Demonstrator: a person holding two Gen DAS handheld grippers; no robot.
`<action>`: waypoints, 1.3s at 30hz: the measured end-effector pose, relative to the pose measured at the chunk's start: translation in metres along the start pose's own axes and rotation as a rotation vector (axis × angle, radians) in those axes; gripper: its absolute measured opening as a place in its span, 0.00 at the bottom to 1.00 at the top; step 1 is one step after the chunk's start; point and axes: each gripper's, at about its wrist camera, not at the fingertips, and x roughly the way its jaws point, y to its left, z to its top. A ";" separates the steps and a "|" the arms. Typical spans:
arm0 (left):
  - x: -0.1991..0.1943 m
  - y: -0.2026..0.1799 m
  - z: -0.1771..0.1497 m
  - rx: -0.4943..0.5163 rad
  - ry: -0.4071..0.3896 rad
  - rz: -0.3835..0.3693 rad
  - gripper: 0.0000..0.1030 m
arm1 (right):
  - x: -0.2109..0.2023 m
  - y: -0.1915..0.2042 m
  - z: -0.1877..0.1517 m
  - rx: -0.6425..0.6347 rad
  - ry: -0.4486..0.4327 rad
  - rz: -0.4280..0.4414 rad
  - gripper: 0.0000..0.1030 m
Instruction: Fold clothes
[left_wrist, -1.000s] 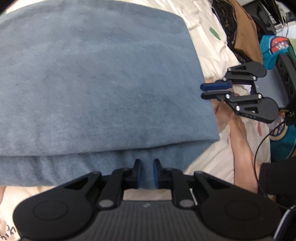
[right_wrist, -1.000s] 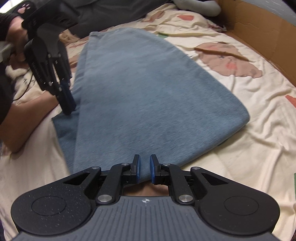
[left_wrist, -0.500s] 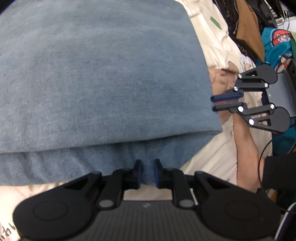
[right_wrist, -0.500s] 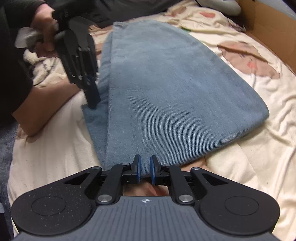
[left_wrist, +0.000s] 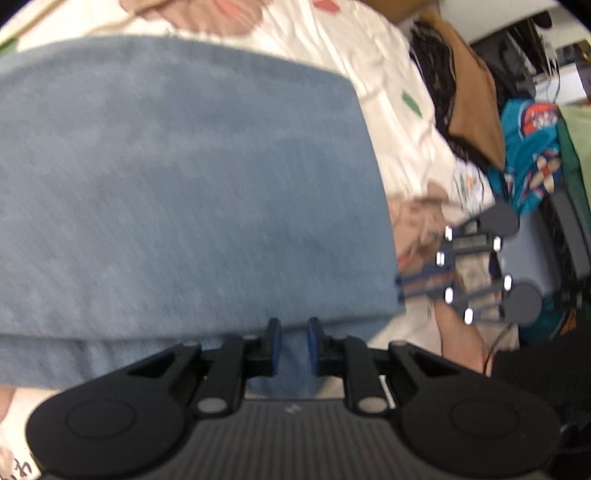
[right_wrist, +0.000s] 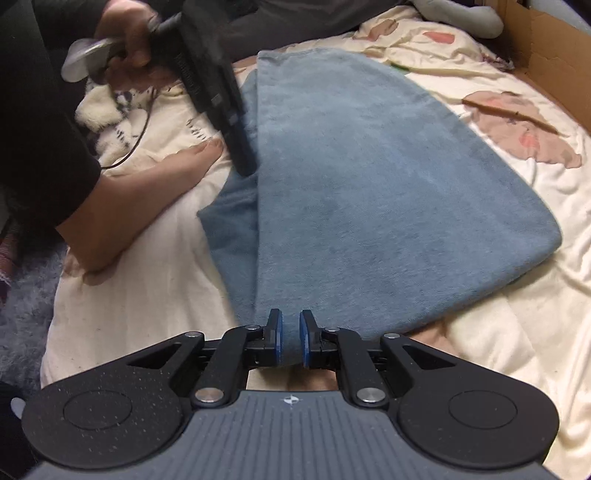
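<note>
Evidently left hand-held gripper (left_wrist: 291, 345) nearly closed, pinching blue garment (left_wrist: 184, 206) edge, right hand-held gripper (right_wrist: 290, 339) seemingly likewise.

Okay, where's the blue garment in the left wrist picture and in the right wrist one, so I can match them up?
Left wrist view: the blue garment fills the left and centre, its near edge between the left gripper fingers.
Right wrist view: the garment runs from top centre down to the right gripper, which pinches its near corner.
Shared landmark: the cream patterned bedsheet under it.
</note>
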 end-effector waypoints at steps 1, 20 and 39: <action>0.002 0.001 0.001 -0.008 -0.008 0.009 0.15 | 0.003 0.001 -0.001 -0.005 0.008 -0.002 0.11; 0.010 0.023 -0.005 -0.104 -0.048 0.060 0.21 | -0.011 -0.051 -0.011 0.369 -0.043 0.010 0.19; -0.004 0.058 -0.009 -0.196 -0.143 0.142 0.03 | 0.006 -0.115 -0.052 1.000 -0.191 0.105 0.38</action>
